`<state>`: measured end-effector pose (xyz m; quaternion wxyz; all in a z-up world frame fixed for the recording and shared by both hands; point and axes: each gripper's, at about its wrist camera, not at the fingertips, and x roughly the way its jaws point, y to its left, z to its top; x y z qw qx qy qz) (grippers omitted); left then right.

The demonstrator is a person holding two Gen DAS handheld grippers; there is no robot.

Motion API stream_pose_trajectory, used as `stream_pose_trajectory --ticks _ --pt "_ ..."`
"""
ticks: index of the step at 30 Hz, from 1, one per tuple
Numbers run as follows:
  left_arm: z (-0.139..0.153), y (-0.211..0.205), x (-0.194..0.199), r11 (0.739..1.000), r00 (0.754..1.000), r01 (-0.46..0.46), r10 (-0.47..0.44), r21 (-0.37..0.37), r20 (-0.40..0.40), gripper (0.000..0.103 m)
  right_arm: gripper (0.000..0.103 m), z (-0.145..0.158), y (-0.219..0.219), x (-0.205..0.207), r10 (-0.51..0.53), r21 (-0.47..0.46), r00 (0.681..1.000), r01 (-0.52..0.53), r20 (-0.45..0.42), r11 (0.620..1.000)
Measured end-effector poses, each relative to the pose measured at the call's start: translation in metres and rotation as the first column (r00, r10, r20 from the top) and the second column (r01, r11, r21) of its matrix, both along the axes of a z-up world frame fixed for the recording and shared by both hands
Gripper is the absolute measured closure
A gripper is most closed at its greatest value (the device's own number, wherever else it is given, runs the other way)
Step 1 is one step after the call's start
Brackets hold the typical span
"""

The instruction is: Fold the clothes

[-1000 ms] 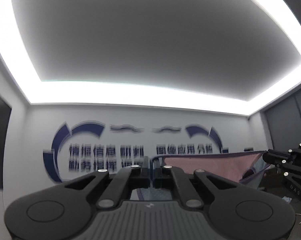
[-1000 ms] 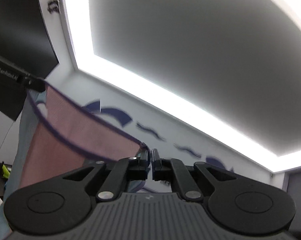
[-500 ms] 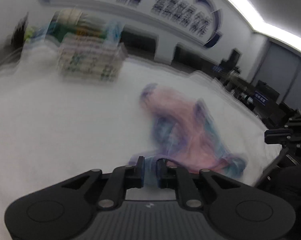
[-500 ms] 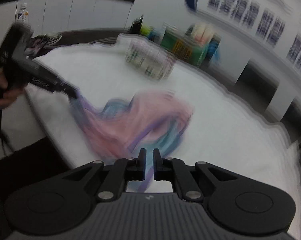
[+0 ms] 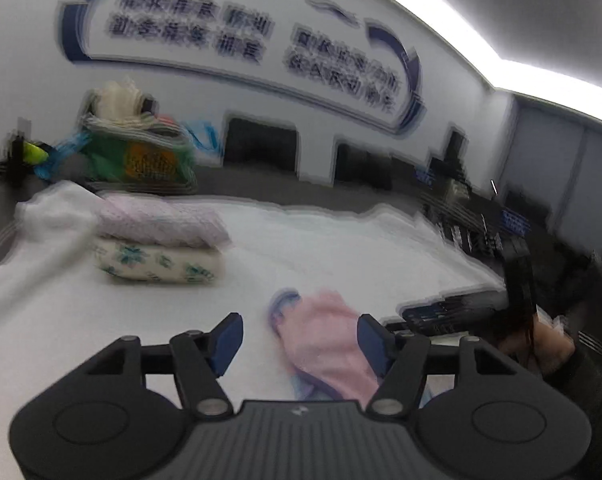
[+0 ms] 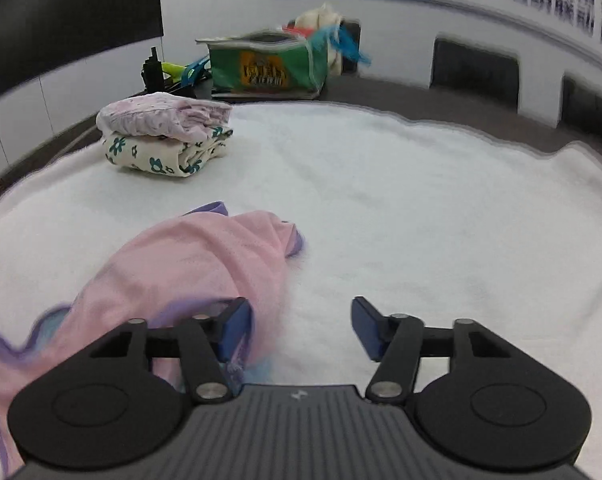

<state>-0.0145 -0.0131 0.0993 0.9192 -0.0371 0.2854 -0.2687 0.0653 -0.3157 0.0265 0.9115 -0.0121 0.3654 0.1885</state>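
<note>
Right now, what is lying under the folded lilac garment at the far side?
Under the folded lilac garment lies a folded cream garment with teal flowers, resting on the white cloth. Whatever is inside the folds is covered.

A white wall [image 5: 41,92] carries large blue lettering [image 5: 189,26] framed by curved blue shapes, too blurred to read. A bright strip of ceiling light [image 5: 441,20] runs beside a grey ceiling panel [image 5: 541,0]. Dark rectangular recesses [image 6: 475,66] line the wall's foot. A black panel [image 6: 61,8] fills the upper left corner of the right wrist view. The table [image 6: 401,200] wears a fluffy white cover, edged in dark grey.
</note>
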Motion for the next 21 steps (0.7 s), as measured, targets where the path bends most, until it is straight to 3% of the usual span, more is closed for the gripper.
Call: stream_pose_trajectory --ticks 3,7,9,12,13,14,15,17,19,21 --pt "-0.008 -0.027 0.051 0.998 0.997 0.031 -0.026 0.06 -0.079 0.058 0.061 -0.001 -0.005 -0.002 0.003 0.076 1.0 -0.002 -0.019 0.997" --pt "-0.012 -0.053 0.12 0.994 0.984 0.049 -0.032 0.094 -0.177 0.058 0.061 0.014 -0.017 0.008 -0.031 0.168 0.999 0.03 0.007 0.985" --pt "-0.018 -0.072 0.152 0.989 0.979 0.051 -0.022 0.139 -0.202 0.057 0.06 0.014 -0.023 0.024 -0.061 0.219 0.998 0.065 -0.023 0.974" --pt "-0.046 -0.097 0.18 0.977 0.971 0.053 -0.002 0.207 -0.24 0.058 0.06 0.004 -0.015 0.048 -0.073 0.198 0.994 0.088 -0.084 0.976" --pt "-0.054 -0.099 0.184 0.98 0.963 0.054 -0.001 0.19 -0.268 0.062 0.06 0.001 -0.011 0.053 -0.067 0.19 0.993 0.084 -0.095 0.978" --pt "-0.06 -0.1 0.188 0.984 0.954 0.054 -0.002 0.167 -0.298 0.082 0.064 -0.002 -0.007 0.057 -0.055 0.184 0.993 0.073 -0.1 0.98" --pt "-0.065 -0.1 0.19 0.989 0.944 0.076 -0.031 0.126 -0.329 0.098 0.079 -0.005 -0.003 0.059 -0.049 0.178 0.994 0.066 -0.098 0.982" --pt "-0.07 -0.099 0.188 0.992 0.938 0.098 -0.065 0.082 -0.339 0.102 0.101 -0.007 0.005 0.058 -0.021 0.163 0.996 0.035 -0.089 0.986" --pt "-0.061 -0.091 0.179 0.994 0.962 0.082 -0.06 0.071 -0.267 0.103 0.103 -0.001 0.011 0.049 -0.027 0.12 0.999 0.029 -0.019 0.992" --pt "-0.044 -0.075 0.165 0.998 0.982 0.052 -0.047 0.022 -0.183 0.103 0.103 0.018 0.009 0.026 -0.056 0.115 0.991 0.042 0.123 0.993"
